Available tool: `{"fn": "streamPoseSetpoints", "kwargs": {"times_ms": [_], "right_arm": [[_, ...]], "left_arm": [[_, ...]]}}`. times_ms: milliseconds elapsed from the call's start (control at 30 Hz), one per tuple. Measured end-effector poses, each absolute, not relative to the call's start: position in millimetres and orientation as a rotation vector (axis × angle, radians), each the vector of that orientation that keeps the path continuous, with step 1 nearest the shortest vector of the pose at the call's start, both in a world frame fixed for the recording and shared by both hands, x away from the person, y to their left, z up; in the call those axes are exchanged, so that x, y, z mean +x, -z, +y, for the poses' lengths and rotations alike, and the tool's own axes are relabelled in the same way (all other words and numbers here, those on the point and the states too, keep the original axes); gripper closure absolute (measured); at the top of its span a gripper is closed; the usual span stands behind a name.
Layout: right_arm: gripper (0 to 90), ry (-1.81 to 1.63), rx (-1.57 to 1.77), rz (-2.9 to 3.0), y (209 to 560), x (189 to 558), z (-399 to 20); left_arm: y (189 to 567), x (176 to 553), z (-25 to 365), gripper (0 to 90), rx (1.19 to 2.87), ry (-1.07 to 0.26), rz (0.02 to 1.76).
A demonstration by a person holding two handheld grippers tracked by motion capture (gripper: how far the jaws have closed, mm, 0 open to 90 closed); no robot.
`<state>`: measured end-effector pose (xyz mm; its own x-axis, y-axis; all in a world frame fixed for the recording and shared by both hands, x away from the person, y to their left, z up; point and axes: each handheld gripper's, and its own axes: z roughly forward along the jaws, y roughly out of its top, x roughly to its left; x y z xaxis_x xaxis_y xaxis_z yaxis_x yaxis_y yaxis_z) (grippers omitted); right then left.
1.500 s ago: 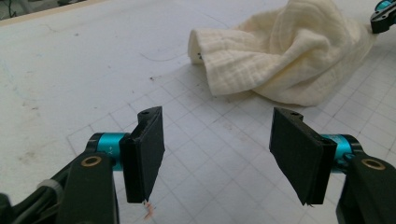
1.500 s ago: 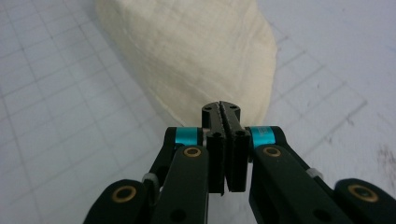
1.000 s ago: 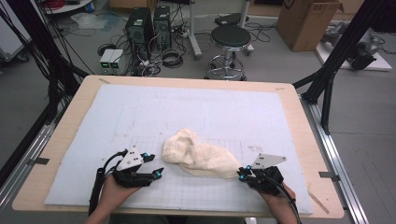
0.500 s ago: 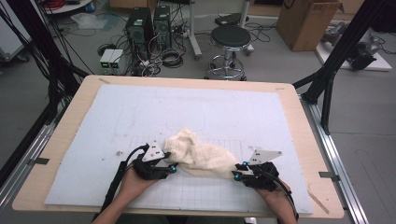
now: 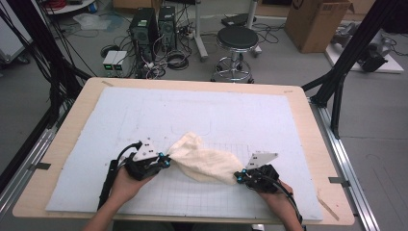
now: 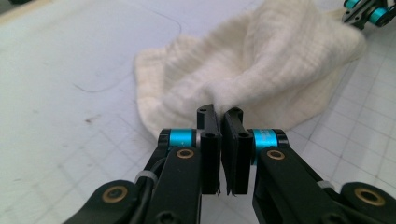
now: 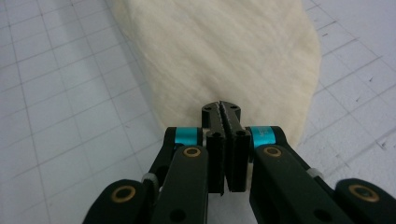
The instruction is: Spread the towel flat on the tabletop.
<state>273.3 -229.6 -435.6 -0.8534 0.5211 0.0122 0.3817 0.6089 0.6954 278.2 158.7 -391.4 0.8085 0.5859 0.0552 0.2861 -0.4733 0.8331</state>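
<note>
A cream-white cloth (image 5: 204, 161) lies bunched on the near middle of the desk (image 5: 298, 103), stretched between two hand-held grippers. Its left end is lifted slightly and pinched by the left gripper (image 5: 163, 161); its fingers (image 6: 209, 135) have just closed and now clamp a fold of the fabric. The right gripper (image 5: 238, 177) bites the cloth's right end, its fingers (image 7: 215, 123) having just closed, pressed together on the edge. The cloth sags to the pale gridded mat (image 5: 231, 115) between the two. Beyond the desk stand a black round stool (image 5: 236, 41), computer towers (image 5: 154, 26) and a cardboard box (image 5: 315, 21) on the floor.
</note>
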Motion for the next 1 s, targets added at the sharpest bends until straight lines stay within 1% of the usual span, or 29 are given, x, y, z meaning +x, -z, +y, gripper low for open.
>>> {"fn": "streamPoseSetpoints", "kwargs": {"times_ms": [133, 167, 233, 300, 367, 500, 667, 767, 800, 900, 1000], "right_arm": [[89.1, -1.107, 0.734, 2.642, 433, 270, -226], [89.1, -1.106, 0.729, 2.642, 433, 270, -225], [89.1, -1.097, 0.722, 2.640, 433, 271, -223], [89.1, -1.085, 0.726, 2.635, 433, 273, -223], [89.1, -1.080, 0.740, 2.625, 433, 275, -224], [89.1, -1.076, 0.782, 2.598, 433, 279, -229], [89.1, -1.073, 0.820, 2.576, 433, 284, -233], [89.0, -1.084, 0.842, 2.569, 434, 288, -235], [89.0, -1.088, 0.851, 2.567, 434, 289, -236], [88.8, -1.108, 0.862, 2.561, 433, 289, -238], [87.7, -1.121, 0.865, 2.553, 433, 289, -240]], "left_arm": [[373, 275, 167, 85.8, 2.109, -0.391, 0.612], [370, 277, 167, 85.8, 2.119, -0.368, 0.609], [368, 284, 165, 85.8, 2.156, -0.366, 0.611], [373, 299, 160, 85.8, 2.171, -0.333, 0.641], [379, 313, 154, 85.5, 2.193, -0.349, 0.665], [393, 345, 134, 85.2, 2.205, -0.337, 0.722], [414, 373, 113, 83.4, 2.216, -0.382, 0.792], [422, 382, 111, 75.4, 2.227, -0.353, 0.816], [423, 384, 113, 72.1, 2.206, -0.329, 0.832], [417, 384, 123, 61.5, 2.161, -0.299, 0.857], [404, 378, 134, 56.2, 2.091, -0.305, 0.849]]}}
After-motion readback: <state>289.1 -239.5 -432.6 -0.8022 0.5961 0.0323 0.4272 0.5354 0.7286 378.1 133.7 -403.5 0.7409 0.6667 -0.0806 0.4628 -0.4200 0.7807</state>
